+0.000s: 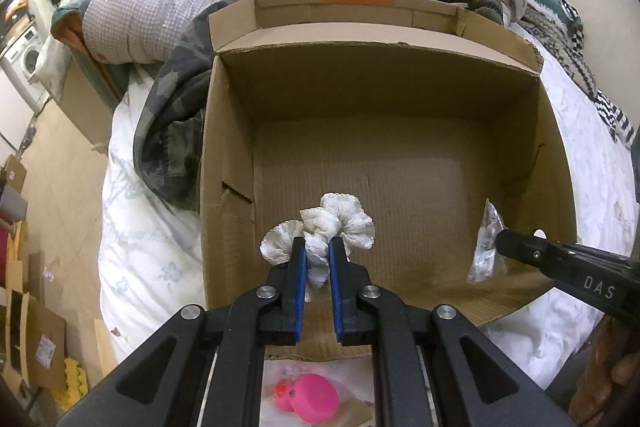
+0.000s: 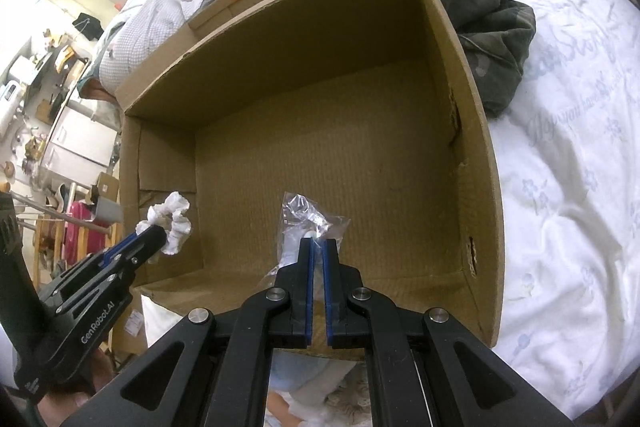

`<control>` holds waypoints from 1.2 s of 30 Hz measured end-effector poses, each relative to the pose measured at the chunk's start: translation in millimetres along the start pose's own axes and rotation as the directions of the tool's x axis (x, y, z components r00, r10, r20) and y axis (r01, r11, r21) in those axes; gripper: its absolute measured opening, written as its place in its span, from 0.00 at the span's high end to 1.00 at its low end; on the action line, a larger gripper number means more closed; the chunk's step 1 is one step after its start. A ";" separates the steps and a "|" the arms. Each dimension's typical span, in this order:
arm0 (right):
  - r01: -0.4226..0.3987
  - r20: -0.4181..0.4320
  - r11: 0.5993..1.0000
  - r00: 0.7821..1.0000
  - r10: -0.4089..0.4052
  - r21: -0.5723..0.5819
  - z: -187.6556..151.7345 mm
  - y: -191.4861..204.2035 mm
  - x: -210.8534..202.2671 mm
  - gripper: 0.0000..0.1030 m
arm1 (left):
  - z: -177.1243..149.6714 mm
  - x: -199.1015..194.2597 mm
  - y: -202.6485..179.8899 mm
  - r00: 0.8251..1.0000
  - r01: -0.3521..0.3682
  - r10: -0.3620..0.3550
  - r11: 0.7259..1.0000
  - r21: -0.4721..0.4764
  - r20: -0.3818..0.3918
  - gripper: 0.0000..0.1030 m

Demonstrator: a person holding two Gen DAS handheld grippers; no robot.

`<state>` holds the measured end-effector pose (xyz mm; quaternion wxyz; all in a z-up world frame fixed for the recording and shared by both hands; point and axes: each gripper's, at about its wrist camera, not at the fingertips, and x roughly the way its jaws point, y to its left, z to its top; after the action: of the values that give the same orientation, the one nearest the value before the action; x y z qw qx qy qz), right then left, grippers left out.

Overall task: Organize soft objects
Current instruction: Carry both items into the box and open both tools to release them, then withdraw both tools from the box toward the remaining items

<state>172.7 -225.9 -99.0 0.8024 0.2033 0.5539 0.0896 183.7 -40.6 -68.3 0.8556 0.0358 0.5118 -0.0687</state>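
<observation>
Ahead of both grippers stood a cardboard box [image 1: 384, 95] — matt brown, its floor finely ribbed, edges torn rough. The left gripper [image 1: 318, 247] was matt black plastic with blue rubbery pads [image 1: 301, 291] and shiny metal pins; between them sat a white scrunchie [image 1: 320, 231] of soft, crinkled cloth. The right gripper [image 2: 319, 247] pinched a clear plastic bag [image 2: 308, 223] — glossy and creased. Beside the box lay a smooth white bedsheet [image 2: 560, 187].
</observation>
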 end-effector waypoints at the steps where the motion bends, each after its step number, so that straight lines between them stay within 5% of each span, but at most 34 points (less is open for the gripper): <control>1: -0.002 -0.002 1.000 1.000 0.002 0.001 0.0 0.0 0.4 0.94 | -0.1 0.3 -0.6 1.000 -0.001 0.001 1.000 0.003 -0.002 0.90; 8: -0.019 -0.001 1.000 1.000 0.019 0.005 2.1 1.6 1.7 0.94 | -0.9 0.1 -3.2 1.000 0.006 -0.006 1.000 0.012 -0.009 0.81; 11: -0.032 -0.001 0.999 0.999 0.032 0.003 2.5 3.0 1.0 0.93 | -1.0 -2.2 -3.3 1.000 0.009 -0.009 1.000 0.008 -0.006 0.60; 13: -0.042 0.001 0.999 0.999 0.042 0.010 3.2 2.9 0.4 0.90 | -0.8 -5.5 -3.3 1.000 0.005 -0.005 1.000 0.003 0.009 0.37; 16: -0.047 0.017 0.999 0.999 0.047 0.018 4.5 3.7 -3.0 0.62 | 0.2 -9.8 -4.2 1.000 0.008 -0.008 1.000 0.002 0.026 0.36; 17: -0.043 0.033 0.999 0.999 0.042 0.014 4.7 5.1 -5.3 0.32 | 0.1 -10.0 -4.9 1.000 0.006 -0.006 1.000 0.004 0.026 0.36; 18: -0.037 0.055 0.999 0.998 0.036 0.009 4.6 6.7 -8.6 0.17 | 0.1 -9.9 -5.0 1.000 0.003 -0.003 1.000 0.005 0.026 0.36; 36: -0.024 0.149 1.000 0.989 0.024 -0.001 5.4 9.3 -27.0 0.16 | -5.9 -26.3 6.1 0.998 -0.010 0.012 0.999 -0.040 0.054 0.36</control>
<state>168.4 -228.7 -70.3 0.8403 0.2164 0.4899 0.0837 167.1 -31.6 -48.0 0.8700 0.0195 0.4895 -0.0549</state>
